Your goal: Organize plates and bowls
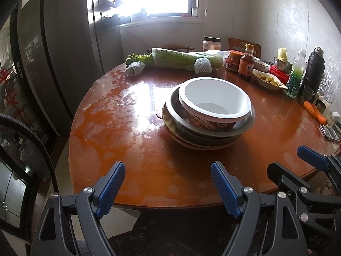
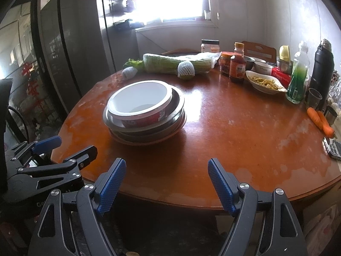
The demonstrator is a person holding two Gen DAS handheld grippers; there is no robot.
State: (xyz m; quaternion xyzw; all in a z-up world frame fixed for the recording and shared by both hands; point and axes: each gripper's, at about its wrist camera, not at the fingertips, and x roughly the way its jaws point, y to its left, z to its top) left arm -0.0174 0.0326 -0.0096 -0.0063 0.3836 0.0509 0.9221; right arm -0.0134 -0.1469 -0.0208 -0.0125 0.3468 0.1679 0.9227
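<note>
A stack of dishes stands on the round wooden table (image 1: 119, 140) (image 2: 223, 128). On top is a white bowl (image 1: 214, 98) (image 2: 139, 99) with a red printed outside. It rests in steel bowls (image 1: 177, 119) (image 2: 177, 108), and a plate (image 1: 198, 146) (image 2: 136, 141) lies at the bottom. My left gripper (image 1: 168, 169) hovers open at the table's near edge, short of the stack, nothing between its blue pads. My right gripper (image 2: 167, 165) is open too, empty, right of the stack. Each gripper shows in the other's view: the right gripper (image 1: 296, 162), the left gripper (image 2: 70, 147).
At the far side lie a wrapped cabbage (image 1: 181, 58) (image 2: 177, 64) and foam-netted fruit (image 2: 185, 69). Jars, a sauce bottle (image 2: 237, 66), a dish of food (image 2: 265, 82), a green bottle (image 2: 298, 79), a black flask (image 2: 321, 68) and carrots (image 2: 320, 120) crowd the right. A fridge (image 2: 70, 49) stands left.
</note>
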